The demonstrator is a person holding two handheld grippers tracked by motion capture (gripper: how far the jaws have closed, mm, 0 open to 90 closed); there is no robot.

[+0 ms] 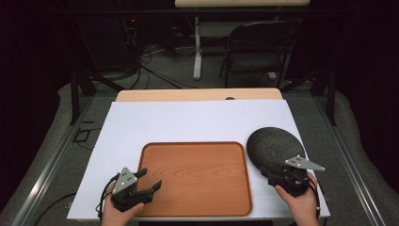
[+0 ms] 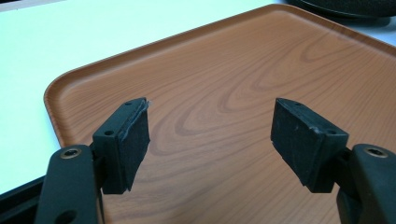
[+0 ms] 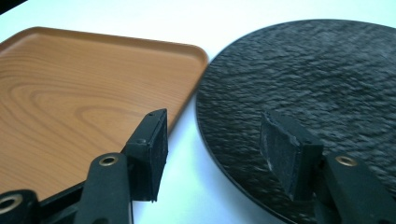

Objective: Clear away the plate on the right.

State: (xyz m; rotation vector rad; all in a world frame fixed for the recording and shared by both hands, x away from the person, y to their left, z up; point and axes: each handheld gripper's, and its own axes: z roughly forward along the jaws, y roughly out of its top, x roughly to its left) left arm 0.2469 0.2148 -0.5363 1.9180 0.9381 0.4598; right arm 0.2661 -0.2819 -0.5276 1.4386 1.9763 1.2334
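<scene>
An empty wood-grain tray [image 1: 195,176] lies at the front middle of the white tabletop [image 1: 188,120]. Just right of it sits a round, rough-textured black plate [image 1: 273,143], with a narrow white gap between them. My left gripper [image 1: 149,179] is open over the tray's front left corner, with only the tray [image 2: 233,70] between its pads [image 2: 135,135]. My right gripper [image 1: 275,173] is open at the plate's near edge. In the right gripper view its gripper [image 3: 212,140] straddles the gap, one jaw by the tray [image 3: 70,84], the other over the plate [image 3: 317,74].
The far half of the white tabletop is bare up to a wooden strip [image 1: 197,94] at its back edge. Beyond stand a folding chair [image 1: 259,47] and a table leg [image 1: 197,47] on a floor with cables. Metal rails [image 1: 51,160] flank the table.
</scene>
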